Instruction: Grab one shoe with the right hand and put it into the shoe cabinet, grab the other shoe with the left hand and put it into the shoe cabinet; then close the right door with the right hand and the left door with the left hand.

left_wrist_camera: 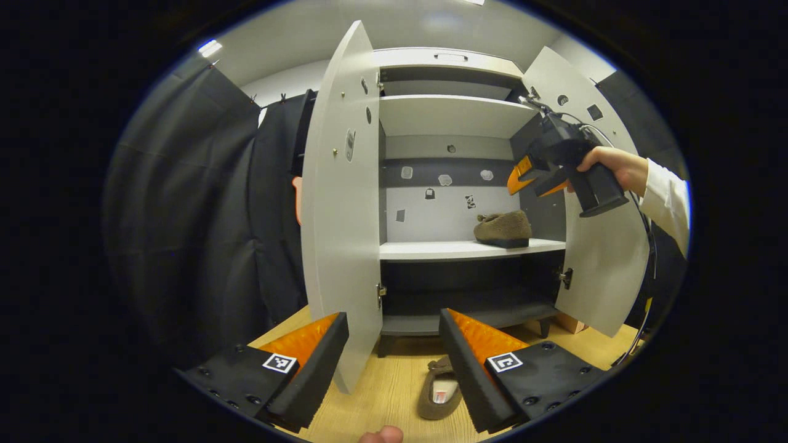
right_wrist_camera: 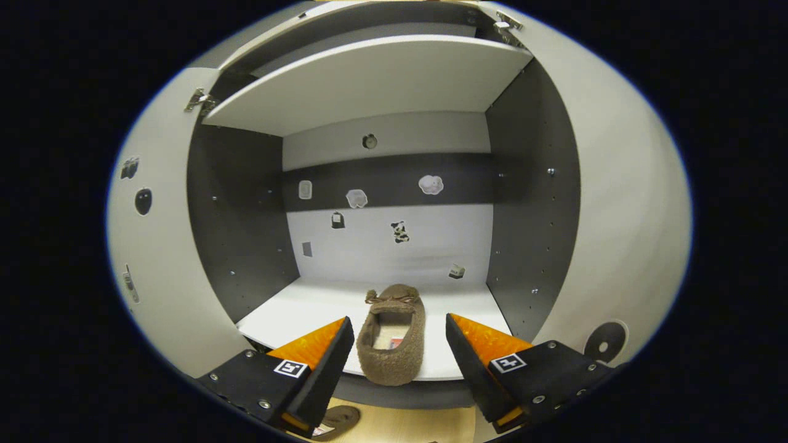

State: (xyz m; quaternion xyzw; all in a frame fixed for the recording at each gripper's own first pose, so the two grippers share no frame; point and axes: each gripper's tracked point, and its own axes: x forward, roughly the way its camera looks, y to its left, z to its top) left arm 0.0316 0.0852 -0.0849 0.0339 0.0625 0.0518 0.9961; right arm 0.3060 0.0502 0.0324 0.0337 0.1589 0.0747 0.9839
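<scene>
One shoe (right_wrist_camera: 391, 335) on shelf (right_wrist_camera: 295, 311), toe pointing inward.

Shoe (left_wrist_camera: 503, 229) on shelf, shoe (left_wrist_camera: 438, 390) on floor

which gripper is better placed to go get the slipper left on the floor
Left. The left gripper is open and low over the wooden floor, with the floor slipper just ahead between its fingers. The right gripper is open up at the shelf, where the other slipper already sits.
</scene>
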